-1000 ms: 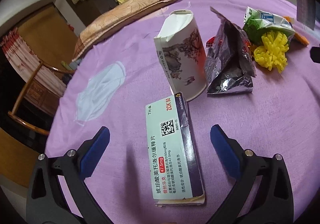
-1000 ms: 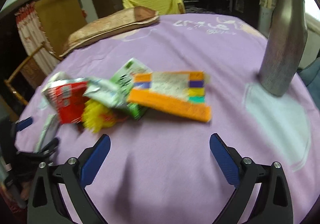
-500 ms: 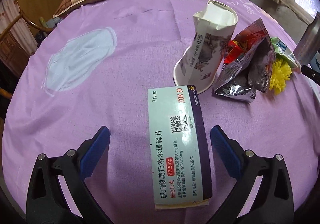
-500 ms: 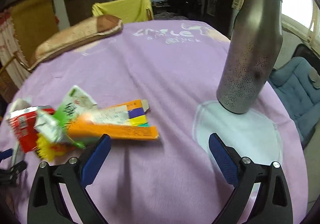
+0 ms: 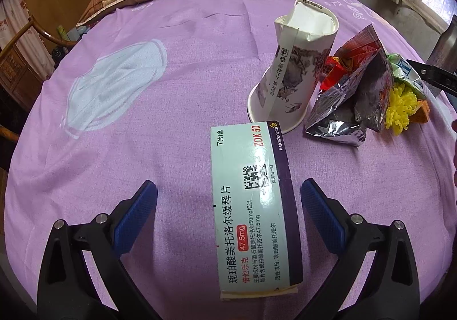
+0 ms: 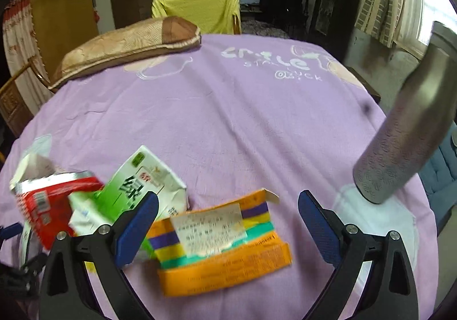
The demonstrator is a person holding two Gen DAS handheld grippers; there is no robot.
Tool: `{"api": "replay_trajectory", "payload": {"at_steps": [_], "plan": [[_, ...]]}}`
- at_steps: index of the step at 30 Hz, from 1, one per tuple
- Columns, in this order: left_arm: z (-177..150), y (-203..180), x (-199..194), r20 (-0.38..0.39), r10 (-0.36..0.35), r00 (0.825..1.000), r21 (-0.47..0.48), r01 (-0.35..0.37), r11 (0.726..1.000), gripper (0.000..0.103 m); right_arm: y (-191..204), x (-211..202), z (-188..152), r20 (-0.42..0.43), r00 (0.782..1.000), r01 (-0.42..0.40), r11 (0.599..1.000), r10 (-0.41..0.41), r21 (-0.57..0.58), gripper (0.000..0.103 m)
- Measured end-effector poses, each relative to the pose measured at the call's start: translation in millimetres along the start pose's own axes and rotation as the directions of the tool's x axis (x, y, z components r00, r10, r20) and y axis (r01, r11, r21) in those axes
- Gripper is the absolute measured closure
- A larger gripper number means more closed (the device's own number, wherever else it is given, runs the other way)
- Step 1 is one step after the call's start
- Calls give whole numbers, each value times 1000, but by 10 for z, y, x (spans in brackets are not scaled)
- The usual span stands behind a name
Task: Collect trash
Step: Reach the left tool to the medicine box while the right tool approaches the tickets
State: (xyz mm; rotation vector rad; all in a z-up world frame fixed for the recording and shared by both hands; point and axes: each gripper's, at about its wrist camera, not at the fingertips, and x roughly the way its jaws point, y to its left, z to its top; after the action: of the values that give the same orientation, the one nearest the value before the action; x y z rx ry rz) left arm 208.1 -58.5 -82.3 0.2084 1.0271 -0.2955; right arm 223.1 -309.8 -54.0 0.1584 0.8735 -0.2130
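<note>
In the left wrist view the left gripper (image 5: 228,205) is spread wide around a medicine box (image 5: 252,205) lying flat at lower centre, touching neither pad. Beyond it, upper right, an upturned paper cup (image 5: 294,74) and a foil bag (image 5: 357,97) crowd together. Only the right wrist view shows the right gripper (image 6: 228,220), also wide, over an orange carton (image 6: 225,245), a green carton (image 6: 142,185) by its left pad and a steel flask (image 6: 405,131) at right. Bare purple cloth (image 5: 142,148) lies at left.

Pale-green med box (image 5: 252,208) lying flat; crushed cup (image 5: 291,74) sitting upside-down, foil bag (image 5: 354,103) crumpled beside it; orange carton (image 6: 225,243) lying flattened.
</note>
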Motion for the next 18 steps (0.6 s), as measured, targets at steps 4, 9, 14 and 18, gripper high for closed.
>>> {"api": "replay_trajectory", "payload": {"at_steps": [4, 9, 14, 18], "plan": [[-1, 3, -2, 0, 0, 1000, 0, 0, 1000, 5, 32, 89, -93, -50, 998, 29, 999, -31, -44, 7], [1, -2, -4, 0, -1, 1000, 0, 1, 1000, 5, -226, -87, -433, -35, 990, 135, 985, -139, -110, 7], [0, -1, -5, 0, 0, 1000, 0, 0, 1000, 5, -667, -473, -652, 17, 973, 229, 971, -228, -69, 6], [1, -3, -6, 0, 0, 1000, 0, 0, 1000, 5, -704, -603, -623, 37, 998, 60, 998, -60, -9, 6]]}}
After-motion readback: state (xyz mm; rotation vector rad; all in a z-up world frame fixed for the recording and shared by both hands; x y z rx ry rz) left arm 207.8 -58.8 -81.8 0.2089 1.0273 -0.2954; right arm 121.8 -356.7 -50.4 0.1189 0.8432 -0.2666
